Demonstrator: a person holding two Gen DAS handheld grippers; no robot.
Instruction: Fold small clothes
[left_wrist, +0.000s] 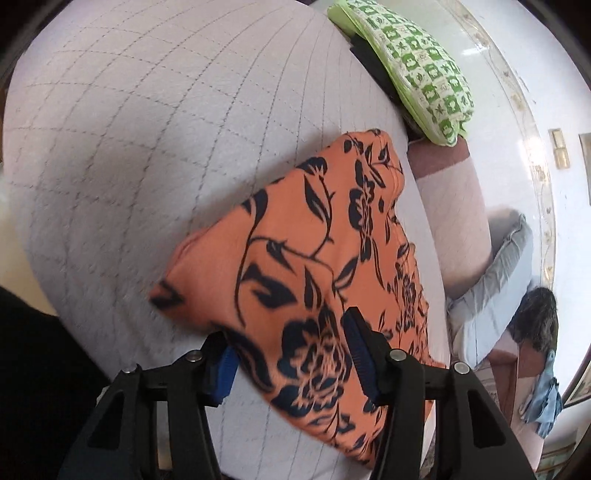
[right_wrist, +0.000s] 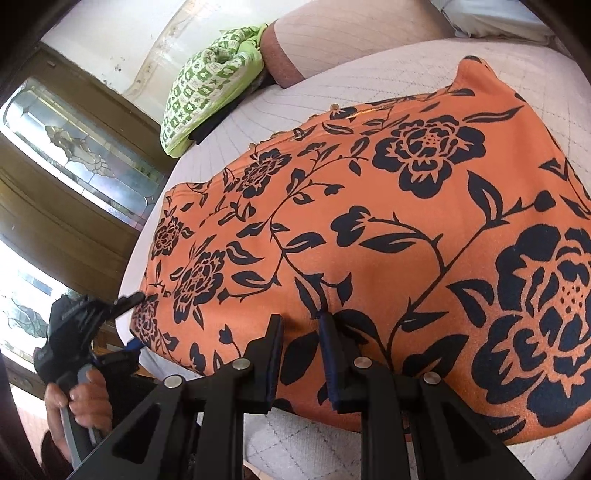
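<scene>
The orange garment (right_wrist: 369, 229) with a dark flower print lies spread on a pale quilted cushion (left_wrist: 129, 147); it covers much of the seat and one edge reaches the cushion's side. The right gripper (right_wrist: 301, 354) stands at the near edge of the garment; its jaws are narrow and seem to pinch a small fold of the fabric between the blue pads. The left gripper (left_wrist: 291, 354) is at another edge of the same garment (this edge hangs a little over the cushion's border); its jaws stand apart with the fabric between them, and I cannot tell if the pads press on it. In the right wrist view a hand (right_wrist: 79, 402) holds the left gripper's handle. A green patterned cloth (left_wrist: 413, 66) lies beyond, well apart from the garment.
</scene>
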